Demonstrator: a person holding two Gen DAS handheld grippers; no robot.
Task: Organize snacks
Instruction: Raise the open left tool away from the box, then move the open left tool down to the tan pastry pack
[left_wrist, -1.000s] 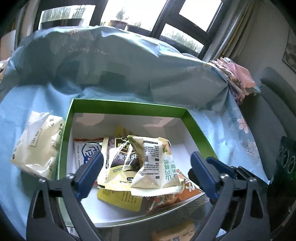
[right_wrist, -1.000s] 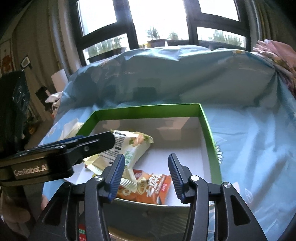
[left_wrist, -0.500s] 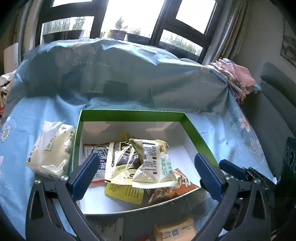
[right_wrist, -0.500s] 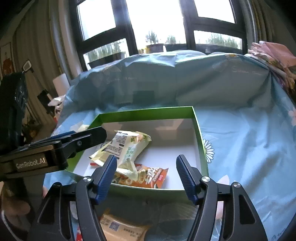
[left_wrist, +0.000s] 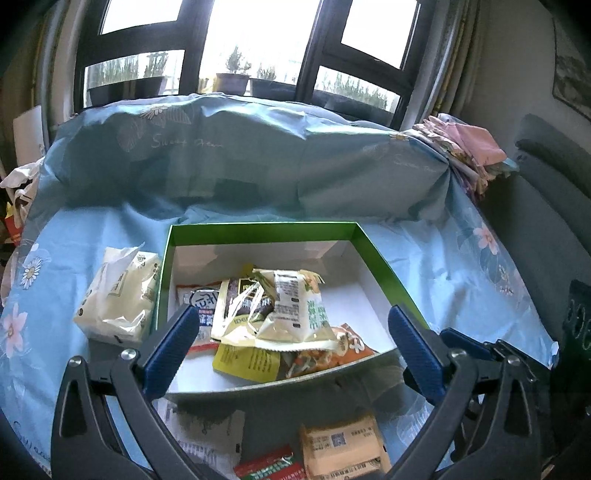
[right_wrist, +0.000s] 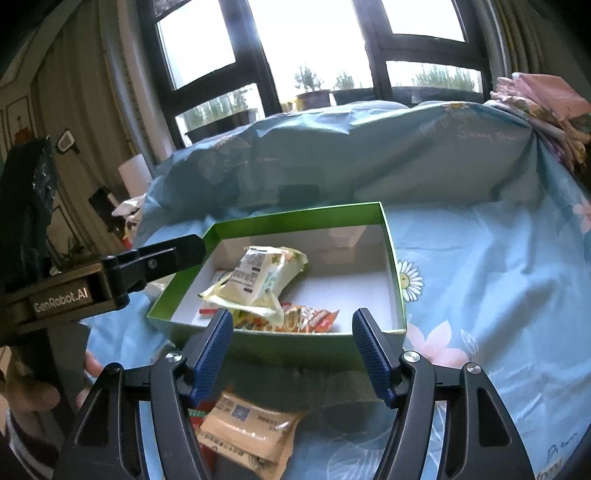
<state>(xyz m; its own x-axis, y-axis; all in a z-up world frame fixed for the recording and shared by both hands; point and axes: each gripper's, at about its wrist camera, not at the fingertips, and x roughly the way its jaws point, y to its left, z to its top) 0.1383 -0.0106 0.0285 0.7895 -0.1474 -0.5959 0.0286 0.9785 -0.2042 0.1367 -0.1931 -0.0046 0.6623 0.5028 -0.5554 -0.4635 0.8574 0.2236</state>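
A green box (left_wrist: 384, 264) with a white inside holds several snack packets, with a pale green packet (left_wrist: 295, 310) on top; the box also shows in the right wrist view (right_wrist: 391, 254). My left gripper (left_wrist: 291, 345) is open and empty, above the box's near edge. My right gripper (right_wrist: 299, 350) is open and empty, in front of the box. On the cloth before the box lie a tan packet (left_wrist: 341, 448), which also shows in the right wrist view (right_wrist: 251, 430), a red packet (left_wrist: 269, 467) and a white packet (left_wrist: 207, 428).
A cream bag (left_wrist: 118, 299) lies left of the box. The blue flowered cloth (right_wrist: 498, 280) rises into a ridge behind the box. Folded pink fabric (left_wrist: 469, 151) sits at the back right. A grey sofa (left_wrist: 546, 221) stands to the right. The left gripper's body (right_wrist: 96, 280) shows in the right wrist view.
Both grippers have drawn back and up from the box. The right gripper's jaws have opened wider. Loose packets in front of the box have come into view.
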